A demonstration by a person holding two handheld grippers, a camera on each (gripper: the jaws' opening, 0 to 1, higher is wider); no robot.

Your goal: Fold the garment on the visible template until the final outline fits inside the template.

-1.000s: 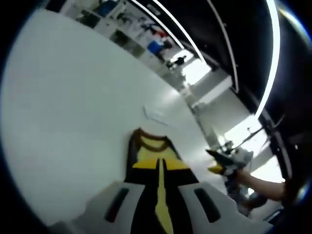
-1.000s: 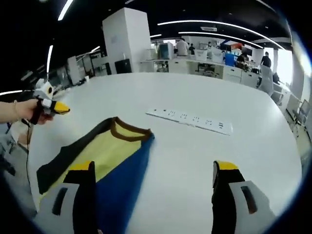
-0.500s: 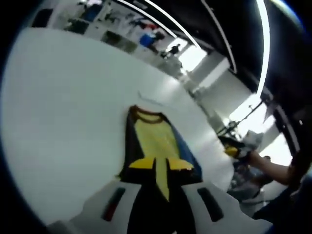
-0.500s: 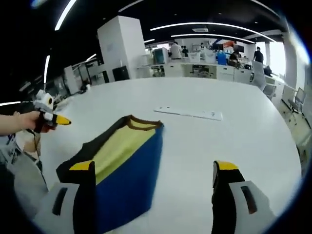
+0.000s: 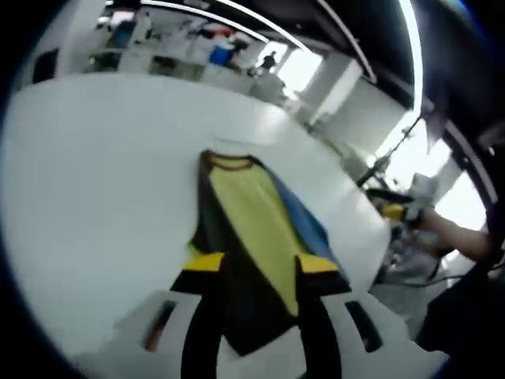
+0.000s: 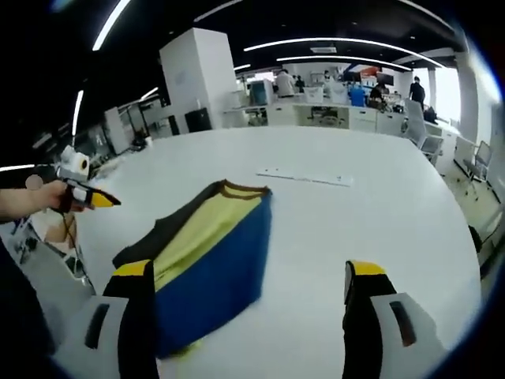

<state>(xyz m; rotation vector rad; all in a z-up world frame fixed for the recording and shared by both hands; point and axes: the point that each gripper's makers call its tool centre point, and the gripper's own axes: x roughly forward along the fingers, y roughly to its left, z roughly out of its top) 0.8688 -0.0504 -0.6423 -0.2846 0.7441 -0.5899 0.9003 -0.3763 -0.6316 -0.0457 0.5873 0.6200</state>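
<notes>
We note long white power strip [image 6: 304, 176] on white desk [image 6: 379, 229], beyond collar of black, yellow and blue folded garment [image 6: 207, 249]. Garment lies flat on desk, near its edge; we see it between jaws in left gripper view [image 5: 252, 237]. Left tool [image 5: 255, 265]: jaws apart, nothing held. Right tool [image 6: 248, 278]: jaws wide apart, nothing held. Left tool seen small in person's hand [image 6: 35, 197] at left of right gripper view. Template outline: we cannot make out. Garment's near hem partly hidden behind right tool's left jaw.

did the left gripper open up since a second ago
Yes. The left gripper had its yellow tips almost together over the garment; now its jaws stand apart with bare cloth between them.
</notes>
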